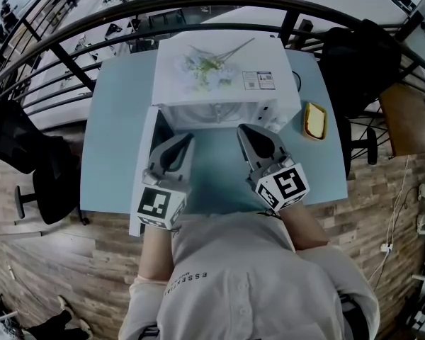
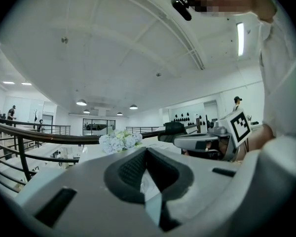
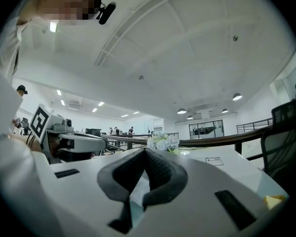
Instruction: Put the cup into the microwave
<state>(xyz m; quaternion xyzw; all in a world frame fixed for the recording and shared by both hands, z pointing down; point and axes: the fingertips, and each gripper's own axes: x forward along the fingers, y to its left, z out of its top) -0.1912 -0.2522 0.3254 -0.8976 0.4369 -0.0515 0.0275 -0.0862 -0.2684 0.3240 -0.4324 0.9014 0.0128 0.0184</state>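
Left claw and right claw are both pinched shut, empty, side by side just in front of the microwave, door swung open left. Can't spot the cup anywhere; guessing it's inside, straight ahead.

free: table middle | blocks: microwave ahead, door left

A pale blue table carries a white microwave and, beside it, perhaps a yellow sponge.
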